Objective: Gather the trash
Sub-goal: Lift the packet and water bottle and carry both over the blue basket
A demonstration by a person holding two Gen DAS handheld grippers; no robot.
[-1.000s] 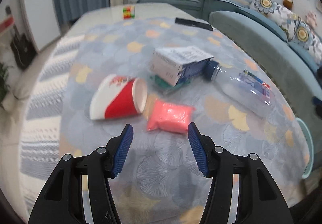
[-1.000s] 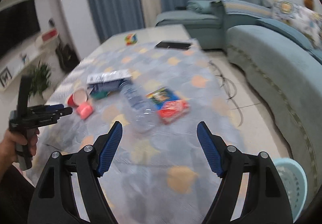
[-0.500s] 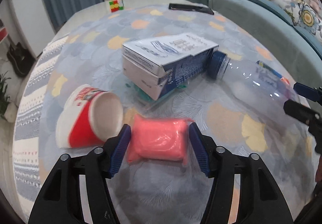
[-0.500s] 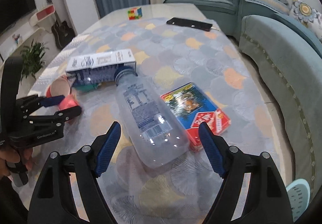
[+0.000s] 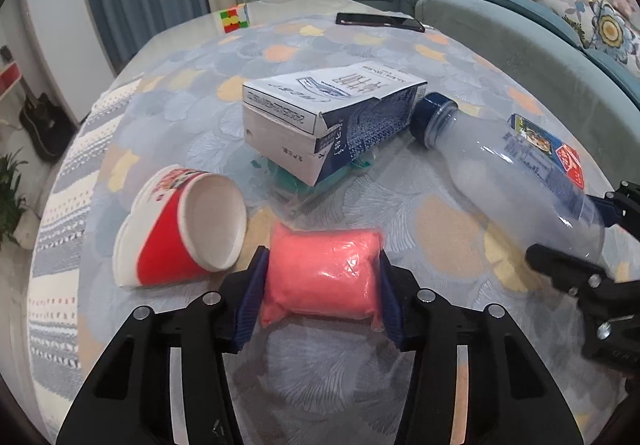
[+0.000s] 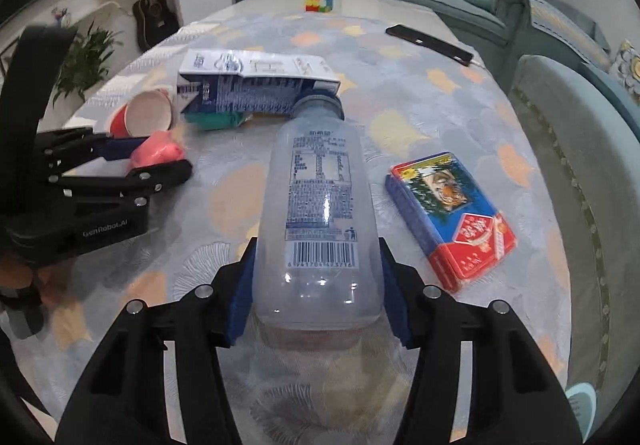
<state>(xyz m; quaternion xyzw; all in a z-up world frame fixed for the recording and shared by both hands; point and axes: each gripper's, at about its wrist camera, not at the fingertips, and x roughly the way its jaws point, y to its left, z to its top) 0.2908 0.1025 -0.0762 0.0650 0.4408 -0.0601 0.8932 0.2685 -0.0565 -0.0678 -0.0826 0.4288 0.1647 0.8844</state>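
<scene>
My left gripper (image 5: pixel 320 285) is shut on a pink plastic packet (image 5: pixel 322 279) lying on the table; the packet also shows in the right wrist view (image 6: pixel 158 153). My right gripper (image 6: pixel 316 285) has its blue pads against both sides of the base of a clear plastic bottle (image 6: pixel 320 205) that lies on its side, blue cap away from me. A red and white paper cup (image 5: pixel 180 231) lies tipped over left of the packet. A blue and white carton (image 5: pixel 332 125) lies on a green wrapper behind it.
A red and blue card pack (image 6: pixel 452 221) lies right of the bottle. A black phone (image 6: pixel 430 41) and a colour cube (image 6: pixel 319 1) sit at the table's far end. A teal sofa (image 6: pixel 580 149) runs along the right. A pale basket (image 6: pixel 582 407) stands on the floor.
Both grippers moved forward and closed: the left onto the pink packet, the right around the bottle's base.
</scene>
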